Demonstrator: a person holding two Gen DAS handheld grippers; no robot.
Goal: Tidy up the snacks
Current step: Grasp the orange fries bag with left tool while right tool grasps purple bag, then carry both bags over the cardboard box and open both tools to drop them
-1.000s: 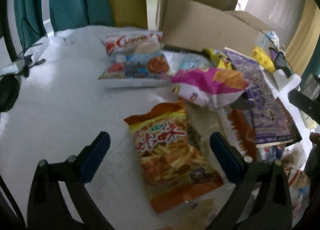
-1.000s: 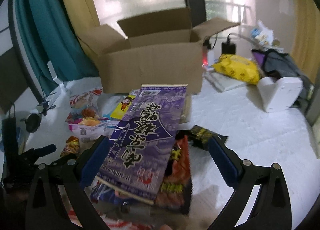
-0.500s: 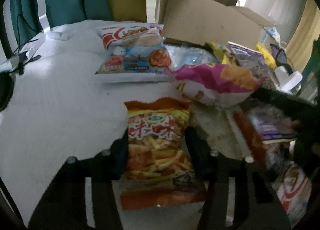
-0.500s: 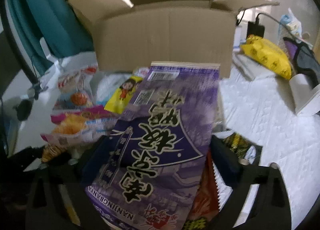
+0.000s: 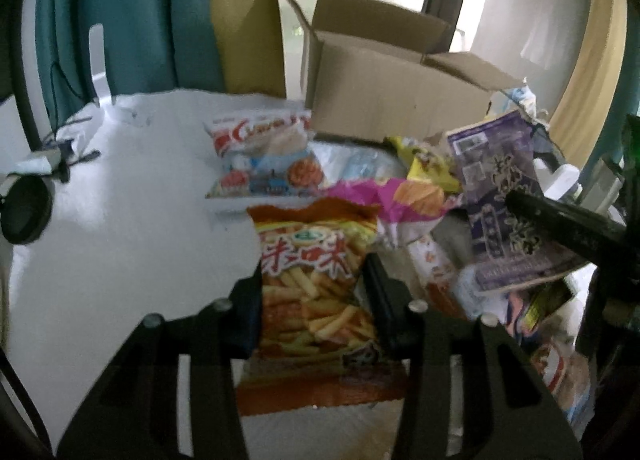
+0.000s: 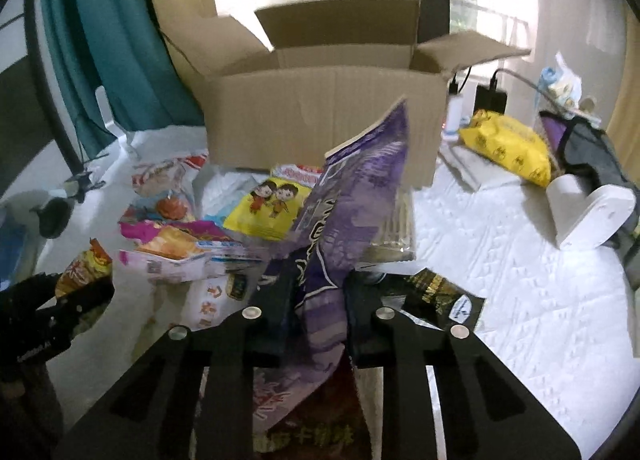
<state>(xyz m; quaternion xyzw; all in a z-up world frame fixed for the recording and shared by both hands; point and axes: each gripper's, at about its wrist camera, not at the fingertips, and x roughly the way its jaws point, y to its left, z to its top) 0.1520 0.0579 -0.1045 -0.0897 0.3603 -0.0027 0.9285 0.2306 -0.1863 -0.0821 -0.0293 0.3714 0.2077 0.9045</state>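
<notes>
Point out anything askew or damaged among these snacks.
The purple packet stands out: the right hand-held gripper pinches it, so it is creased and twisted on edge, tilting toward the cardboard box. The pink bag looks crumpled. No spill shows.

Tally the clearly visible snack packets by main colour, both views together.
Purple: 1, purple packet, in the right gripper
Orange: 1, orange fries bag, in the left gripper
Yellow: 2, yellow cartoon packet, yellow bag
Pink: 1, pink chip bag
Black: 1, black packet
Red-and-white: 1, red-and-white bag
Total: 7; packets buried beneath not counted.
</notes>
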